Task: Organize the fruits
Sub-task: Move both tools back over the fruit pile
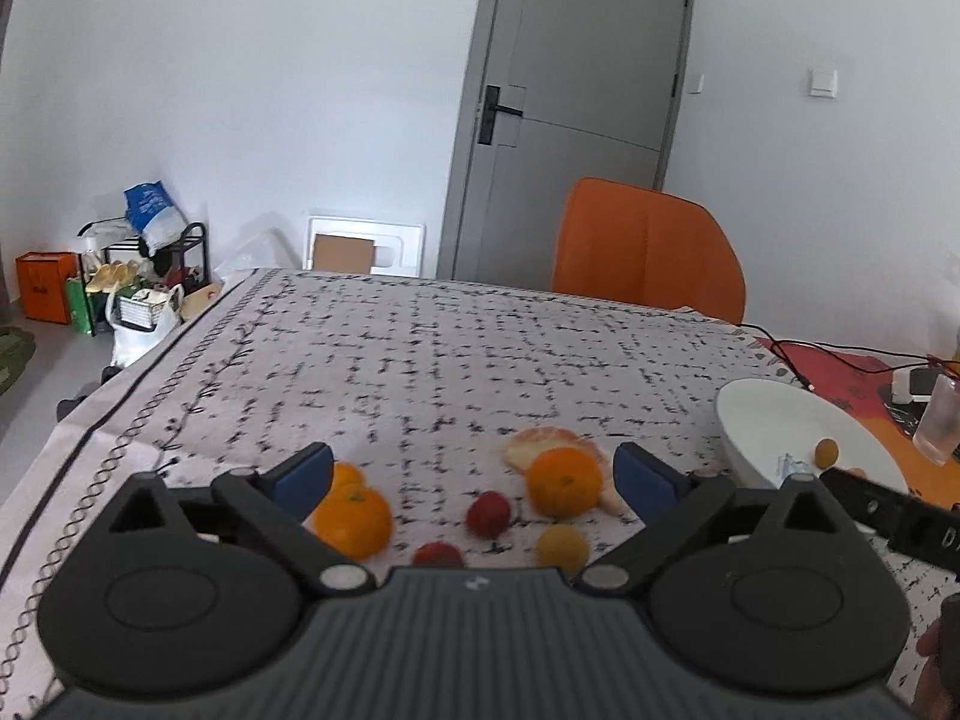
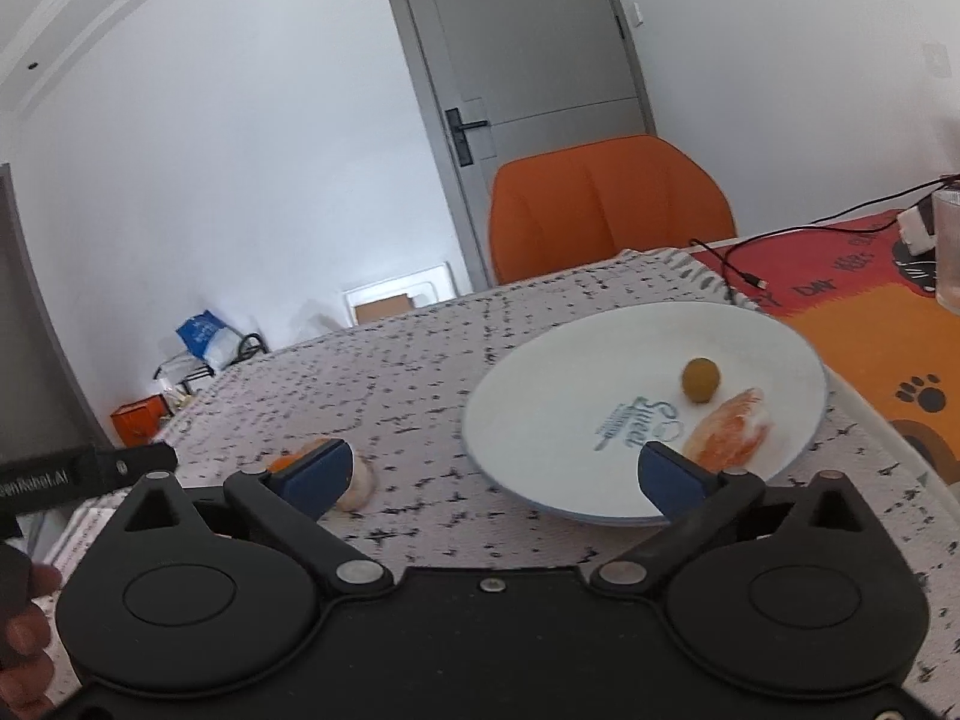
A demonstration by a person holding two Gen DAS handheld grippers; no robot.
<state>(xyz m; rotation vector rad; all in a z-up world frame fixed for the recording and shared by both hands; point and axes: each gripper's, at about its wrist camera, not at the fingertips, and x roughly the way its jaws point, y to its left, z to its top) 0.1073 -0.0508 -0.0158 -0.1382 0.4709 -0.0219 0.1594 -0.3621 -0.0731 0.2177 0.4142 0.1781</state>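
Note:
My left gripper [image 1: 474, 471] is open and empty above a cluster of fruit on the patterned tablecloth: an orange [image 1: 564, 480] on a peeled citrus piece [image 1: 543, 441], another orange [image 1: 354, 519], two small red fruits [image 1: 488, 513] [image 1: 438, 555] and a small yellow fruit [image 1: 562, 546]. My right gripper [image 2: 495, 471] is open and empty at the near rim of a white plate [image 2: 540, 408]. The plate holds a small yellow-brown fruit [image 2: 700, 380] and a peeled citrus segment [image 2: 729, 429]. The plate also shows in the left wrist view [image 1: 756, 420].
An orange chair [image 2: 606, 204] stands behind the table. A cable [image 2: 735, 267] and a glass [image 2: 948, 252] sit on the orange mat at the right. The table's left edge [image 1: 138, 372] drops to a floor with bags and a rack [image 1: 144, 270].

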